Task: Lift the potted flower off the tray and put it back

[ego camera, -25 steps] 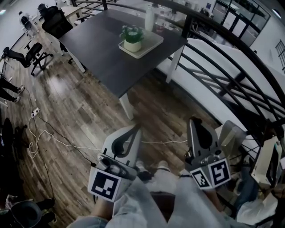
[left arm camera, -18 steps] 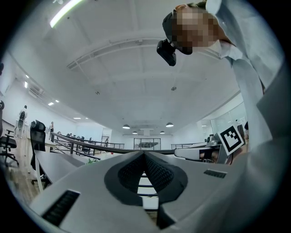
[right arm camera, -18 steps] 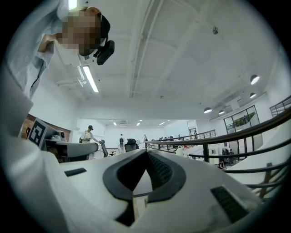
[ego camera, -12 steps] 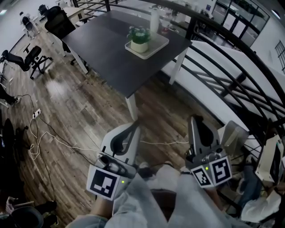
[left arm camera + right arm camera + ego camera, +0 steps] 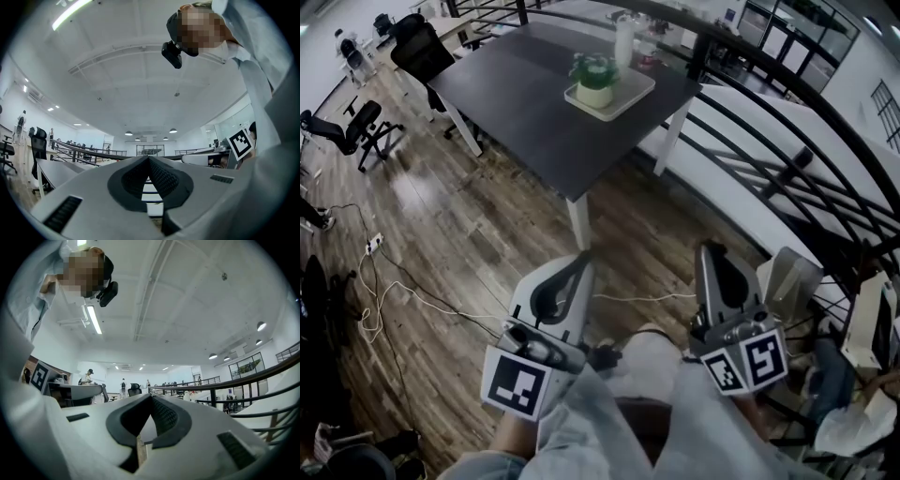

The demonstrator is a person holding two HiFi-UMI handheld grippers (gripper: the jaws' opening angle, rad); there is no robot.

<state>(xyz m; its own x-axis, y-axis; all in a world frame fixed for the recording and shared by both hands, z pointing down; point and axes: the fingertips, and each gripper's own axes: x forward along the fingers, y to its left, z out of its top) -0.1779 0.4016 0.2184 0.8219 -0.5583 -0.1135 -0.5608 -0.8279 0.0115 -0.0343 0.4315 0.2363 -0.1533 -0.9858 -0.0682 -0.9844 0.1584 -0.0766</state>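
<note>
In the head view a potted flower (image 5: 594, 81), green leaves in a pale pot, stands on a light tray (image 5: 634, 92) near the far right corner of a dark table (image 5: 534, 103). My left gripper (image 5: 583, 259) and right gripper (image 5: 706, 251) are held low over the wooden floor, well short of the table. Both are shut with nothing between the jaws. The left gripper (image 5: 149, 159) and right gripper (image 5: 151, 397) show tips touching in their own views, which look level across the room; the pot and tray are not visible there.
A black stair railing (image 5: 787, 169) runs along the right. A white bottle (image 5: 624, 39) stands on the table behind the tray. Office chairs (image 5: 417, 52) stand at the far left, and cables (image 5: 389, 291) lie on the floor at left. Distant people stand by desks (image 5: 89, 377).
The table with the tray and pot has drifted rightward and sits slightly larger in the head view. Both grippers keep the same shut pose at the bottom of the picture.
</note>
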